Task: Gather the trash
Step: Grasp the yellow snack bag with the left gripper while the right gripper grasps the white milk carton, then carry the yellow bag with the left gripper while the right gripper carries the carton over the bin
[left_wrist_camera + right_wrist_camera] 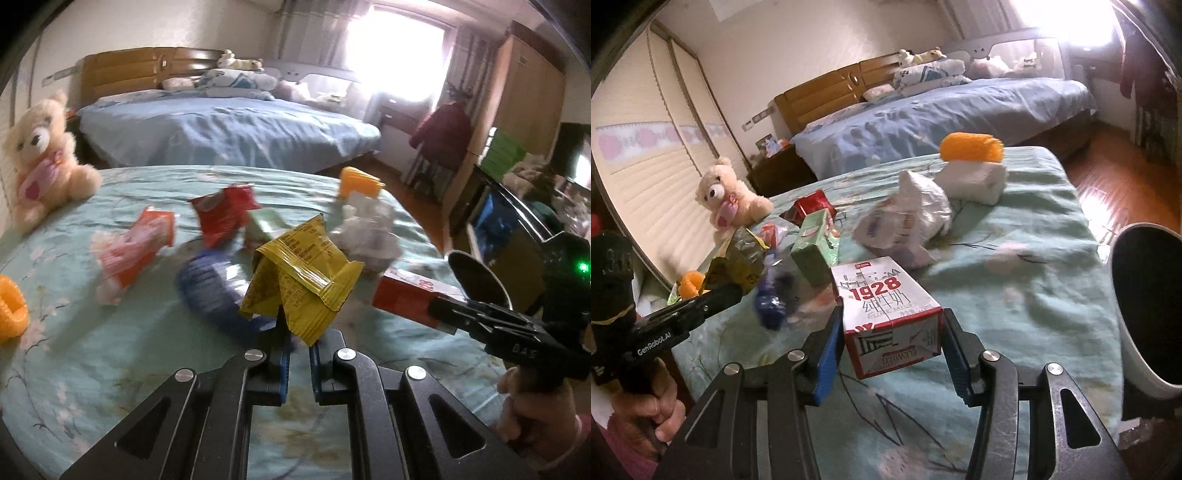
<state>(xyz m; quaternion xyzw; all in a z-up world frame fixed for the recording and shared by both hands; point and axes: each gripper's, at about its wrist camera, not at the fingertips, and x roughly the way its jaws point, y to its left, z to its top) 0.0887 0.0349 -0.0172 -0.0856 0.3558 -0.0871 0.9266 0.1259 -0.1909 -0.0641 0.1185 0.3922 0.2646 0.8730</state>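
Holding, left gripper (pixel 295 332): jaws nearly together, pinching a crumpled yellow wrapper (pixel 303 273) that stands up above the fingertips, clear of the bedspread.
Holding, right gripper (pixel 892 332): jaws part-way apart, blue pads against both sides of a red-and-white milk carton (pixel 886 310) marked 1928, which lies between them.
Milk carton from the left view: the red end (pixel 402 299) sticks out of the right gripper's black fingers, at the right side of the bed.
Bed surface: a teal flowered bedspread (pixel 1015 295) carries the loose litter.
Litter left lying: a red snack bag (pixel 221 218), an orange-and-pink wrapper (pixel 129 254), a blue wrapper (pixel 207 295), a green carton (pixel 812 247), a crumpled white plastic bag (pixel 908 218) and a white tissue pack (pixel 975 181).
Other things: a cream teddy bear (pixel 44 158) sits at the far left edge; an orange object (pixel 971 147) lies just behind the tissue pack.
Bin: a white bin with a dark inside (pixel 1148 306) stands at the bed's right edge, near the right gripper.
Hands: a hand (pixel 653 410) grips the left gripper's handle.
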